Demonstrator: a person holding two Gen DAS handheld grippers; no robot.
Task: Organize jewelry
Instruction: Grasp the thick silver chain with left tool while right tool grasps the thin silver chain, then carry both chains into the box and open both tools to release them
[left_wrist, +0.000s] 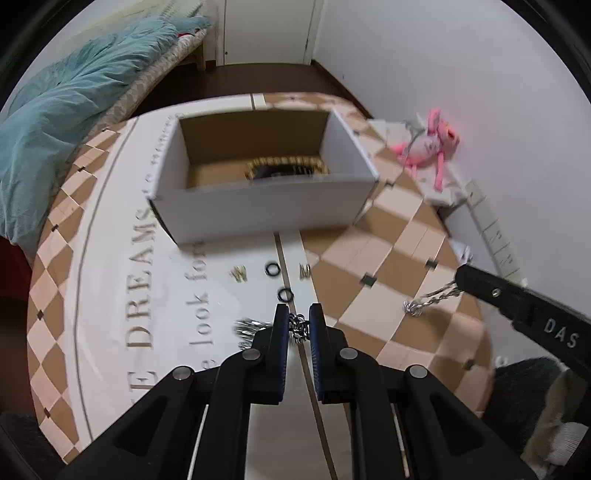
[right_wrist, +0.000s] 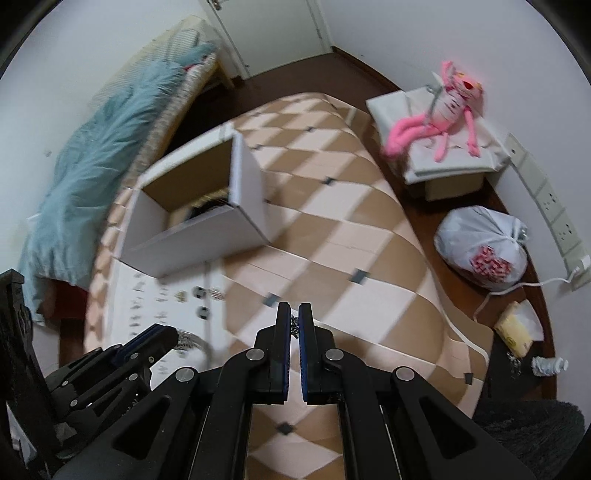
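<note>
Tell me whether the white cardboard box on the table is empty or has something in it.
Not empty. The white box is open at the top, and a dark, gold-edged piece lies on its floor; what it is, I cannot tell.

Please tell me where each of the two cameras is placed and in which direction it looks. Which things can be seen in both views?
Left wrist: sits on the left gripper, looking down along its fingers at the silver chain they pinch, the white box beyond; the right gripper enters at right.
Right wrist: sits on the right gripper, shut on a chain; the left gripper shows lower left.
Shared: box, checkered table, pink plush toy.
</note>
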